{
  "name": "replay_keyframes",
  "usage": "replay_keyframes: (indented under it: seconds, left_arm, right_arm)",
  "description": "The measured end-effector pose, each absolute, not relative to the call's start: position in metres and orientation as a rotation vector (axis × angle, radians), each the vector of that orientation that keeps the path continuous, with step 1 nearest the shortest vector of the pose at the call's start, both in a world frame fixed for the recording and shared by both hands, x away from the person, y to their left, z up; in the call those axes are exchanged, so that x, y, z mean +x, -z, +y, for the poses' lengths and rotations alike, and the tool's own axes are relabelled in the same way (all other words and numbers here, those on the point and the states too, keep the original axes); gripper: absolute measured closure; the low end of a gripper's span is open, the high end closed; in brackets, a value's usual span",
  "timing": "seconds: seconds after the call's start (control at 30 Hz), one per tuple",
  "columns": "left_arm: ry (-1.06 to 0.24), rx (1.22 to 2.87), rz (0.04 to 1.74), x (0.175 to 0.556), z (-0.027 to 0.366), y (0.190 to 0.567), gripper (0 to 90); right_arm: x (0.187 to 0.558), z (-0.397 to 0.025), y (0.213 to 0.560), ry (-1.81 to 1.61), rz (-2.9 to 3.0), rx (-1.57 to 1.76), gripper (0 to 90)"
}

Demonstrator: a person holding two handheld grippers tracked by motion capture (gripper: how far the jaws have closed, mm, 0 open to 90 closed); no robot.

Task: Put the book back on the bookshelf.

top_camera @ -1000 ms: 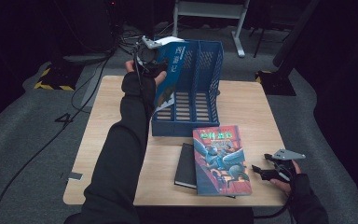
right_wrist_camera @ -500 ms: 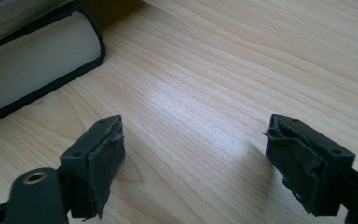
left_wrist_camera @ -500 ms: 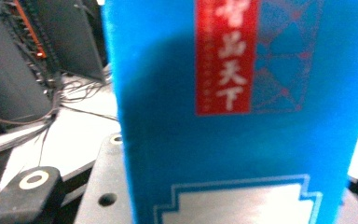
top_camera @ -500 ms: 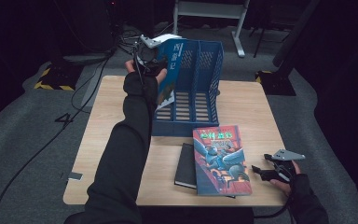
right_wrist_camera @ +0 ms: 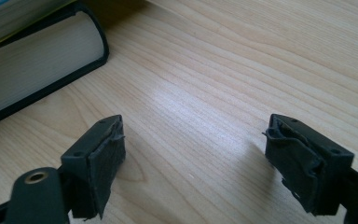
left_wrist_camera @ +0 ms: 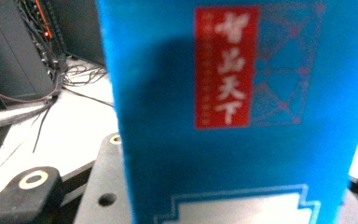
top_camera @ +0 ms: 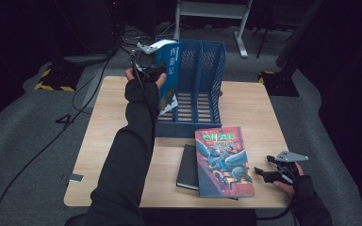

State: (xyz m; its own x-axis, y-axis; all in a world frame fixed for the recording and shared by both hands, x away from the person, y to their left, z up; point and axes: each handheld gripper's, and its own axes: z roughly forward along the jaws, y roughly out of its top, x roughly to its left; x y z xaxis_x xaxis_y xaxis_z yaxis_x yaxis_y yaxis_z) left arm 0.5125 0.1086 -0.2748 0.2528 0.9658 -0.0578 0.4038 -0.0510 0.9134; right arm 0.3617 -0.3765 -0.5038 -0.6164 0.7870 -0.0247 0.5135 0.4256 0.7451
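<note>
We hold the blue book [top_camera: 169, 75] upright, long axis vertical, clamped in our left gripper [top_camera: 147, 60] jaws just above the rack [top_camera: 207, 70] slot below them, while our right gripper [top_camera: 274, 175] rests jaws apart on the counter [top_camera: 250, 103].

The table [top_camera: 259, 108] is light wood with a smooth top and thin grain lines, and it shines a little near the right gripper [right_wrist_camera: 193, 158]. That gripper's black pads [right_wrist_camera: 105, 158] look like rough, torn rubber on hard matt plastic. The far blue rack [top_camera: 202, 84] is plastic with slots. The blue book [left_wrist_camera: 242, 107] in the left gripper [top_camera: 147, 59] has a smooth cover with a red label. The near picture book [top_camera: 224, 162] has a glossy cover. The black book [right_wrist_camera: 37, 70] has pale paper pages and a matt cover.
</note>
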Motion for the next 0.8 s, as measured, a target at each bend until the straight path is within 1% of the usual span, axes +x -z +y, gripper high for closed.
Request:
replay_keyframes:
  seconds: [0.2, 0.37, 0.5, 0.63, 0.67, 0.8]
  left_arm:
    - [-0.770, 1.619, 1.293, 0.511, 0.120, 0.279, 60.8]
    - [-0.759, 1.614, 1.295, 0.513, 0.121, 0.279, 60.8]
    - [-0.791, 1.663, 1.287, 0.520, 0.111, 0.278, 60.8]
    - [-0.831, 1.699, 1.260, 0.525, 0.107, 0.269, 60.9]
    - [-0.847, 1.732, 1.246, 0.526, 0.104, 0.264, 60.9]
    - [-0.835, 1.726, 1.234, 0.527, 0.107, 0.261, 60.8]
  right_arm:
    - [0.362, -0.376, 0.504, -1.020, 2.318, 1.108, 20.0]
    - [0.362, -0.376, 0.504, -1.020, 2.318, 1.108, 20.0]
    - [0.361, -0.376, 0.504, -1.021, 2.320, 1.109, 20.0]
    - [0.361, -0.376, 0.504, -1.022, 2.324, 1.103, 20.0]
    - [0.361, -0.376, 0.504, -1.023, 2.326, 1.102, 20.0]
    - [0.361, -0.376, 0.504, -1.029, 2.326, 1.110, 20.0]
